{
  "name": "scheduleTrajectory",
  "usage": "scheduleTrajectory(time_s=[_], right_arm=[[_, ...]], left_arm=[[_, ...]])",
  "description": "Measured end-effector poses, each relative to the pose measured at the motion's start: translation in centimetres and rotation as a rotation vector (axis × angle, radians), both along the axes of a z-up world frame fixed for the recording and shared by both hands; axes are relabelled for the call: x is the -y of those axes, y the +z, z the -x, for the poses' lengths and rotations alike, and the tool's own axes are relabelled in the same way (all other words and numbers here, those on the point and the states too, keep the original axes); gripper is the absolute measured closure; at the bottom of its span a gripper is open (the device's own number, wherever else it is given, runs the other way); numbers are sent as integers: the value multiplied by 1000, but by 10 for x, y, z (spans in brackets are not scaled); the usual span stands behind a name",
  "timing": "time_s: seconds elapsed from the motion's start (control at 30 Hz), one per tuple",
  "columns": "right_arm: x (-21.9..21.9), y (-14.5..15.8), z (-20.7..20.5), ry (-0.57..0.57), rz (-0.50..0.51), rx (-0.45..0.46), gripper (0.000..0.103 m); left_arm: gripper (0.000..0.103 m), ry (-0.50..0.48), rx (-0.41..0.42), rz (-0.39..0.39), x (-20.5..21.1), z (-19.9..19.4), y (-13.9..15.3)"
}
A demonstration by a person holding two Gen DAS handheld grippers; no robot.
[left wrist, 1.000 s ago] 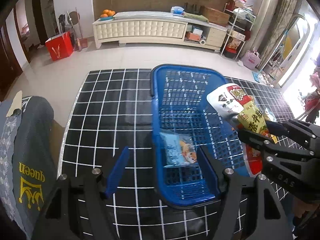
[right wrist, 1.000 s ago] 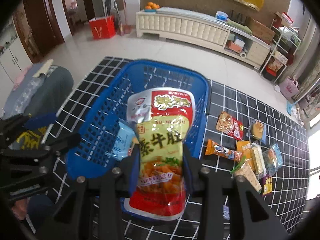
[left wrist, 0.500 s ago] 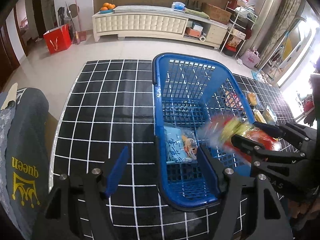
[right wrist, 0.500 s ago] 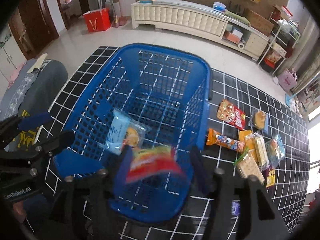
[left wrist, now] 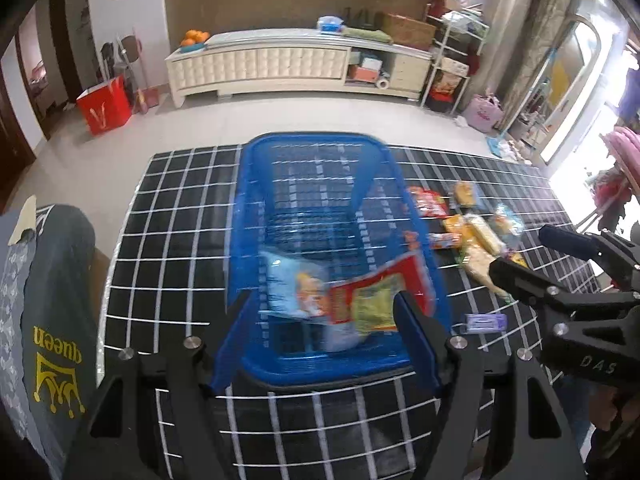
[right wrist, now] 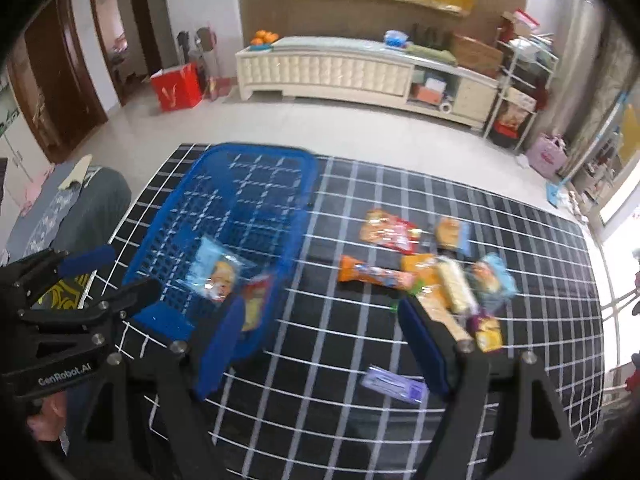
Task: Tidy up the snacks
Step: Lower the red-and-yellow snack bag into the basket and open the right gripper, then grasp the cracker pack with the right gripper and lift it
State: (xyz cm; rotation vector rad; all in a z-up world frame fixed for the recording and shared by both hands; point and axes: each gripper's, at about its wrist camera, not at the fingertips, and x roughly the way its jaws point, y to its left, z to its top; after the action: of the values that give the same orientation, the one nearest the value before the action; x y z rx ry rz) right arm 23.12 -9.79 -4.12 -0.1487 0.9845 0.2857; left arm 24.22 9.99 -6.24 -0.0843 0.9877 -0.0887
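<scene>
While right gripper (right wrist: 322, 338) jaws just widened empty, snacks (right wrist: 436, 276) beside basket (right wrist: 308, 184).

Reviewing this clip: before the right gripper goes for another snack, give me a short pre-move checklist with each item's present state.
1. Right gripper empty: ok. Its jaws have just been opening and nothing sits between them.
2. Red and yellow bag inside the basket: ok. It lies beside the light blue pack.
3. Left gripper clear of the load: ok. Open, holding nothing, poised at the basket's near end.
4. Snacks left to collect: ok. A cluster lies on the grid mat right of the basket, with a purple packet nearer.
5. Bag fully settled: cannot tell; the frames are blurred.
</scene>
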Motion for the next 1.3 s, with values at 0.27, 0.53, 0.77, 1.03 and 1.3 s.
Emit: scheduleTrajectory(time_s=[0.27, 0.53, 0.77, 1.03, 1.3], right_arm=[[100, 17, 8, -119, -19, 27, 20], [180, -1, 1, -205, -33, -17, 19], [209, -41, -21, -188, -4, -101, 19], [211, -82, -41, -100, -18, -169, 19], [185, -117, -60, 50, 20, -208, 19]], left_arm=[[24, -115, 13, -27, 89, 4, 16], [24, -179, -11, -4, 170, -16, 11], [24, -190, -80, 2, 213, -38, -20], [24, -215, -156, -26, 230, -53, -67], [24, -234, -216, -37, 230, -61, -106]])
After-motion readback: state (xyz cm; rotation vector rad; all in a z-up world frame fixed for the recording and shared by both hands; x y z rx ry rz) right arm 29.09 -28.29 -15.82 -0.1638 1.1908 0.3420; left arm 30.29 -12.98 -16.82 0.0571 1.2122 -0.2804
